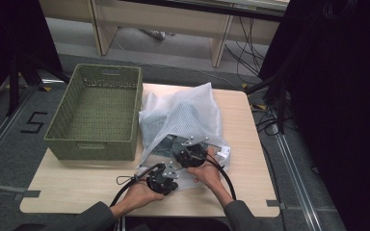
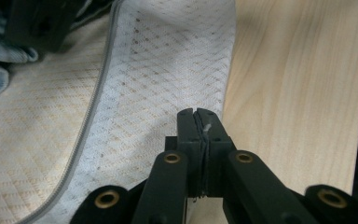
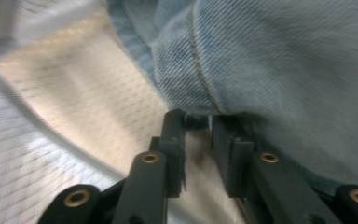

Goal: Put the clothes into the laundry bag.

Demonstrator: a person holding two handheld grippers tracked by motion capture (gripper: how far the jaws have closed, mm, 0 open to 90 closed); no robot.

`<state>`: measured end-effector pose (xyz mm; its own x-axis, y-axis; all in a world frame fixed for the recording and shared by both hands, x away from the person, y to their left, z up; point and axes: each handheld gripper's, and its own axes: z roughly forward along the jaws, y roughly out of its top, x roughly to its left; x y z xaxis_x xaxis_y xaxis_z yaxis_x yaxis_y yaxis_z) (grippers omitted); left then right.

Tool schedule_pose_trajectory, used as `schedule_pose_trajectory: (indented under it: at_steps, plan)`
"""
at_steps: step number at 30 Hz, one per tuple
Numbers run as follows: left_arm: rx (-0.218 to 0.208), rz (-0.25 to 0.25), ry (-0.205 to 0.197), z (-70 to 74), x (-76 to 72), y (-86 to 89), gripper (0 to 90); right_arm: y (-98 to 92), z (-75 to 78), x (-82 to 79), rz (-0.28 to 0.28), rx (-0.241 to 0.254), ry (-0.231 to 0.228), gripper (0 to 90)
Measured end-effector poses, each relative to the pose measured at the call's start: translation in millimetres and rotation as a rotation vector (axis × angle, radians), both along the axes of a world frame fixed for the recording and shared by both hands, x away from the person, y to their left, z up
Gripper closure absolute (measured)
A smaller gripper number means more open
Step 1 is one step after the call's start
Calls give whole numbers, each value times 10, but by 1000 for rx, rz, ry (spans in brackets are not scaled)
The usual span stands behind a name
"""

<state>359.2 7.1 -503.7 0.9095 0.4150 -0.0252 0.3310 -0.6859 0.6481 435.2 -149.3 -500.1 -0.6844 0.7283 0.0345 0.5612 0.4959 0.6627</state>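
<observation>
Mesh bag: white zippered mesh laundry bag lying on the light wooden table, holding folded blue denim garment.
Basket: green woven plastic basket sitting beside the bag.
Left gripper: jaws pinching closed on the bag's edge.
Right gripper: jaws slightly apart, reaching at the denim; cannot tell if gripping.

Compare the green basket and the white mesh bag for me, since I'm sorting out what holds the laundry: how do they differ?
The green basket is stiff, open-topped and holds nothing visible; the white mesh bag is soft, crumpled and has blue denim in it. The basket stands untouched; the bag's edge is pinched in the left tongs, with the right tongs at the denim. Both sit on the wooden table.
</observation>
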Motion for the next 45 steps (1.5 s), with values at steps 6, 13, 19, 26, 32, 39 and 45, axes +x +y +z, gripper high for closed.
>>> schedule_pose_trajectory:
  at_steps: [6,13,19,26,32,39,45]
  plan:
    - [16,-4,-4,1,-18,9,885,87,-48,128,-49,-28,-34,806]
    - [14,-10,-16,-4,-18,18,885,108,-57,441,-155,-57,-110,822]
    - [17,-2,-15,-3,-37,10,884,6,-27,703,-233,-59,-171,794]
    - [14,-8,-7,2,-10,26,873,-64,127,518,-188,43,-89,737]
    - [14,-9,-6,4,-15,22,863,-51,260,275,-55,73,-55,725]
    - [14,0,-1,0,-36,22,858,116,165,341,-62,77,-42,749]
    - [21,-6,-5,6,-40,25,859,35,95,562,-158,49,-118,789]
